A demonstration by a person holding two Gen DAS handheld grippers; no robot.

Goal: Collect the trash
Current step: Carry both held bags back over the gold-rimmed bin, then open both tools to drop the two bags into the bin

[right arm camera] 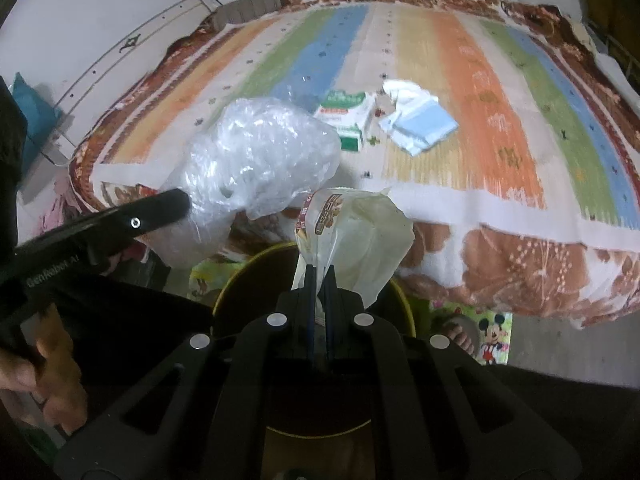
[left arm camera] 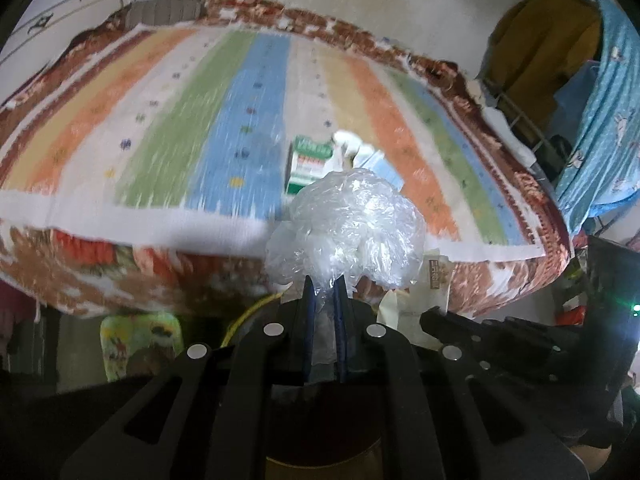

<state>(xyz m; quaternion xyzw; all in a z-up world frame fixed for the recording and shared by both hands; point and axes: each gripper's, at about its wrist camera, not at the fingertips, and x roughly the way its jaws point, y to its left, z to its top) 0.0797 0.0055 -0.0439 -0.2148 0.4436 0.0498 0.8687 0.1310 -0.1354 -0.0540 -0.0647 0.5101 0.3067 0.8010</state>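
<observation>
Trash — items, big to small:
Bed [right arm camera: 520, 208] w/ striped sheet: carries what's left to collect, well apart from both grippers.
Bin [right arm camera: 236, 280], dark w/ yellow rim: on floor below bed edge, right under both grippers — prob. the drop point, which is why both loads hang over it.
Clear bag [left arm camera: 344, 224], crumpled: pinched at its neck in left gripper [left arm camera: 324, 284], jaws narrow, bulk puffing out past the tips.
Wrapper [right arm camera: 352, 240], printed: clamped by right gripper [right arm camera: 319, 270], jaws nearly closed, hanging above bin mouth.
Green box [right arm camera: 344, 114] & blue-white packet [right arm camera: 420, 124]: mid-bed, just beside each other.
Judgement: release both, then fetch the rest.
</observation>
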